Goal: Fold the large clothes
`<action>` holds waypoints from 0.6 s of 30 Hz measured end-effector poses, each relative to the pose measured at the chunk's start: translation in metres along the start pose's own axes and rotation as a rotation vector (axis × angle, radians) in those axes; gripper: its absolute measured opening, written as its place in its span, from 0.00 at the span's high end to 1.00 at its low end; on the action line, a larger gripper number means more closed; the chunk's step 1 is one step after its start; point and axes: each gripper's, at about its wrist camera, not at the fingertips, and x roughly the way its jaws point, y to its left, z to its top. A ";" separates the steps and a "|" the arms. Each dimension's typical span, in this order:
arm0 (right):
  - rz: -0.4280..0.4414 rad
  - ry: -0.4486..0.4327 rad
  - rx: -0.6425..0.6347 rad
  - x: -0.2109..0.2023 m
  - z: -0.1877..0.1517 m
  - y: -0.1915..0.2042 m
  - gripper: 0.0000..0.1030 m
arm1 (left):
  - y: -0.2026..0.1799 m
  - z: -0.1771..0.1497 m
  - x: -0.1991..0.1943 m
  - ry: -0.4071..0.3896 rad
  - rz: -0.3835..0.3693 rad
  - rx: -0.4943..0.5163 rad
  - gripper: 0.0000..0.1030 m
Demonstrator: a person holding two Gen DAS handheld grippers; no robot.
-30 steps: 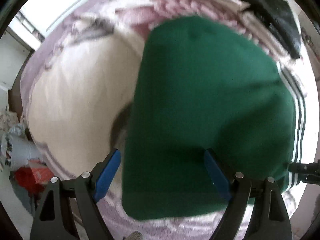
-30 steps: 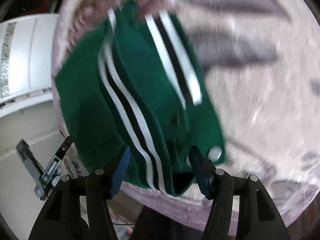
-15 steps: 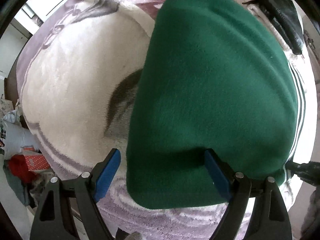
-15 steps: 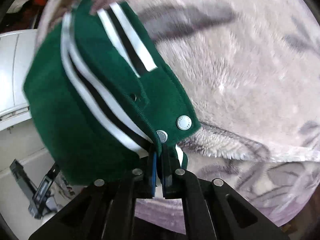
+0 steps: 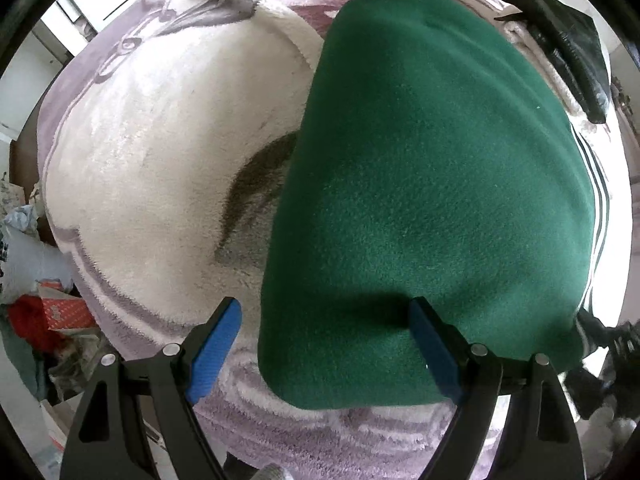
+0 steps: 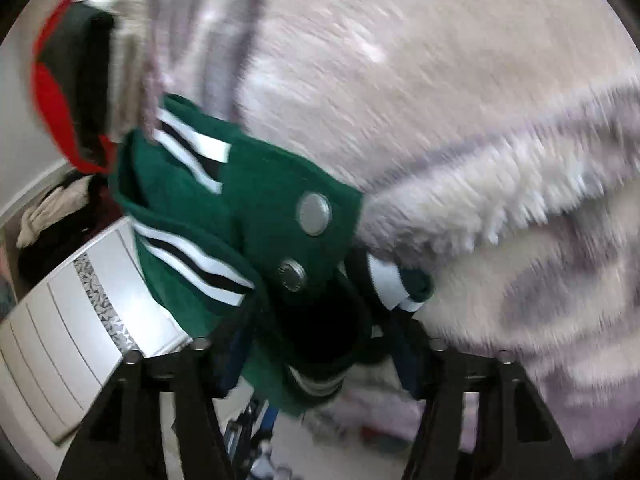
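A dark green jacket (image 5: 432, 184) lies folded on a fluffy white and lilac blanket (image 5: 160, 152). My left gripper (image 5: 324, 344) points straight down over its near left corner, jaws wide open; the right finger (image 5: 434, 346) is over the cloth and the left finger (image 5: 216, 344) over the blanket. In the right wrist view the jacket's striped hem (image 6: 248, 208) with two metal snaps (image 6: 314, 208) bunches between my right gripper's (image 6: 320, 356) fingers. Those jaws are opening, and the cloth hangs loose between the pads. This view is blurred.
Black and red clothes (image 5: 560, 40) lie at the blanket's far right. Bags and red clutter (image 5: 36, 312) sit on the floor at the left. A white cabinet (image 6: 72, 340) stands below the bed edge, with red and dark clothing (image 6: 60, 80) behind the jacket.
The right gripper closed on the jacket's snap hem, then swung down, rolled and spread its jaws again. The left gripper stayed open and drifted slightly along the jacket's near edge.
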 end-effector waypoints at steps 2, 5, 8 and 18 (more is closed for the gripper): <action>-0.055 -0.027 -0.175 -0.007 -0.005 0.015 0.70 | 0.002 -0.002 0.002 0.006 -0.005 0.003 0.17; -0.154 0.012 -0.297 0.006 -0.002 0.018 0.69 | 0.008 -0.004 -0.001 0.010 -0.026 -0.018 0.17; -0.207 0.128 -0.297 0.006 0.008 0.025 0.40 | 0.023 -0.004 -0.017 0.000 -0.093 -0.062 0.17; -0.205 0.272 -0.531 -0.011 0.074 0.069 0.03 | 0.067 0.033 -0.003 -0.033 -0.299 -0.075 0.12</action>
